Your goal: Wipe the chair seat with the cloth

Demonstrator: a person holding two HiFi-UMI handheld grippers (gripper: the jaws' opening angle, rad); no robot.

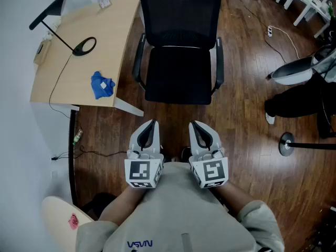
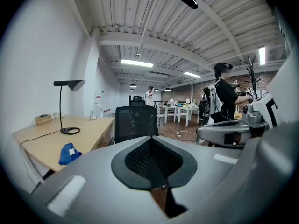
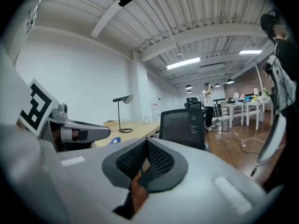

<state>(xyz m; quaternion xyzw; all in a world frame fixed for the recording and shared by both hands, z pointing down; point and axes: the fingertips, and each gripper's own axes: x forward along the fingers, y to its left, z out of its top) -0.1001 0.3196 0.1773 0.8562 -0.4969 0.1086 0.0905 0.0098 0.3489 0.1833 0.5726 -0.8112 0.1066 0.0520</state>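
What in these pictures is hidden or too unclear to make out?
- Legs of the chair: head view, hidden under the seat.
- The tag on the blue cloth: head view, too small to read.
- The white object by the right edge: head view, cut off by the frame.

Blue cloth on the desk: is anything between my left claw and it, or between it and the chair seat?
Nothing visible blocks the left claw from the blue cloth, which lies alone near the front edge of the desk. Between cloth and chair seat stands the armrest on that side; likely lift over it.
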